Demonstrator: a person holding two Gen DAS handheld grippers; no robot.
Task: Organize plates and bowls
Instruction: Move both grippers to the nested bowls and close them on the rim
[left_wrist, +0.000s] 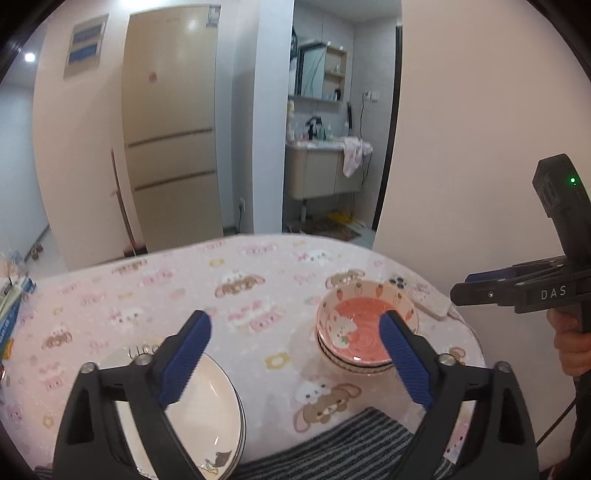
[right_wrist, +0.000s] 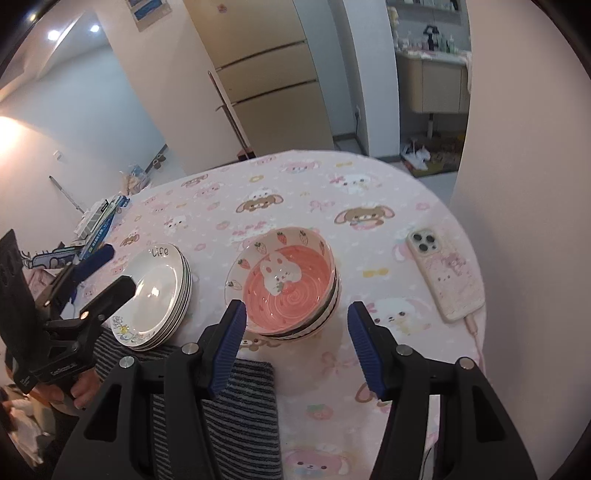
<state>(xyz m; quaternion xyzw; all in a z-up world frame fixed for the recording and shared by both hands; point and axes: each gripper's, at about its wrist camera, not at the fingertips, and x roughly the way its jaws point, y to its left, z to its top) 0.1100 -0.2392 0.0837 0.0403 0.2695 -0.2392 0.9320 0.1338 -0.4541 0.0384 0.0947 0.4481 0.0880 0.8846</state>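
Bowls (right_wrist: 286, 291): nested in one stack, mid-table, pink rabbit bowl on top. Plates (right_wrist: 155, 295): one stack just left of bowls. Sorting looks done; no loose dish in view.

Your left gripper (left_wrist: 295, 358): spread wide, empty. Right gripper (right_wrist: 297, 345): parted, empty, above table.

Around: striped cloth (right_wrist: 236, 417) at near edge, phone (right_wrist: 447, 273) on cable far right, boxes (right_wrist: 99, 218) at left edge. Nothing blocks stacks.

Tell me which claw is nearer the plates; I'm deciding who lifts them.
Left. The left claw hangs open over the plates' near edge. The right claw is open by the bowls, with the plates off to its left.
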